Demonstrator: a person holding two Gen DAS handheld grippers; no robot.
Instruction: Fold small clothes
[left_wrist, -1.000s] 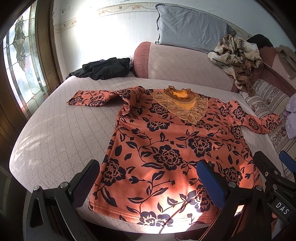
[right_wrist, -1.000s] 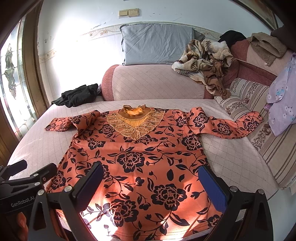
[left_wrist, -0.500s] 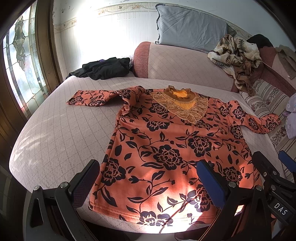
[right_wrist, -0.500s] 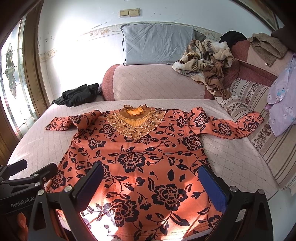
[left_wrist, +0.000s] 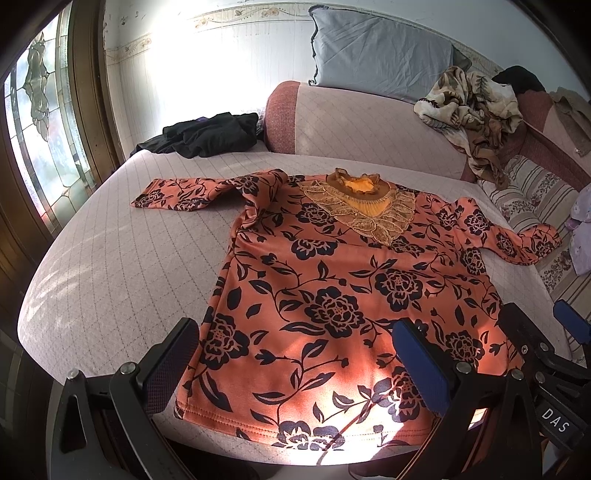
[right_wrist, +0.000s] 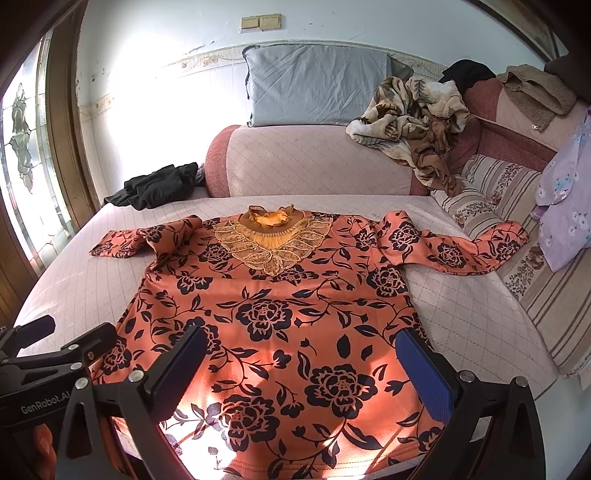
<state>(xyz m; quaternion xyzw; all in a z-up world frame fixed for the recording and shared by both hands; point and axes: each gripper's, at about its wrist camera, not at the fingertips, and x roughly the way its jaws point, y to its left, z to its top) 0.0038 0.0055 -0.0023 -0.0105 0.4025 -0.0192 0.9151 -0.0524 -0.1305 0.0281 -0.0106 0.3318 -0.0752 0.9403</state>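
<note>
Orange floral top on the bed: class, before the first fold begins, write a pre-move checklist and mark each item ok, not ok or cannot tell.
1. Orange floral top lies flat, front up: ok.
2. Both sleeves spread out, left sleeve and right sleeve: ok.
3. Left gripper open and empty: ok.
4. Right gripper open and empty: ok.
5. Hem within reach, near the bed edge: ok.
6. Black clothes clear of the top: ok.
</note>
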